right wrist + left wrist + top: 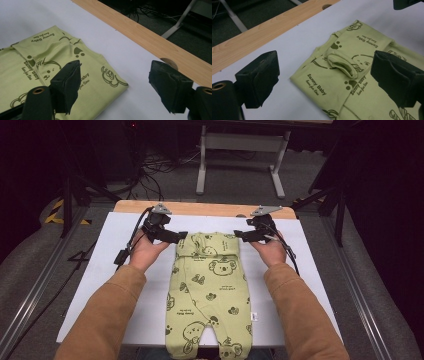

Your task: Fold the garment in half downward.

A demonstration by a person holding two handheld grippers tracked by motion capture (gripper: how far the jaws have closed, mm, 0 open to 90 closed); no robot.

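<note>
A pale green baby romper (209, 290), printed with koalas and the words "Sunny Baby", lies flat down the middle of the white sheet (115, 285) that covers the table. Its legs hang over the near edge, and its top end, with both sleeves already folded in across the chest, stops short of the bare wooden strip (200, 209) along the far edge. It looks like thin, light, soft cotton: it will sag and crease when lifted, drag on the sheet and let the folded sleeves slip open, so it is best pinched through all layers at the two folded shoulder corners and raised evenly.

The left gripper (176, 237) lies low just beside the romper's far left corner, jaws pointing inward toward the cloth. In the left gripper view its jaws stand well apart with the folded sleeve cuff (342, 64) between them, and the pads do not press on the fabric.

The right gripper (242, 236) mirrors it at the far right corner. Its jaws are also apart, one over the cloth and one over bare sheet, clamped on nothing. Both forearms, in tan sleeves (107, 315), reach forward along either side of the garment, with the hands resting low near the sheet.
</note>
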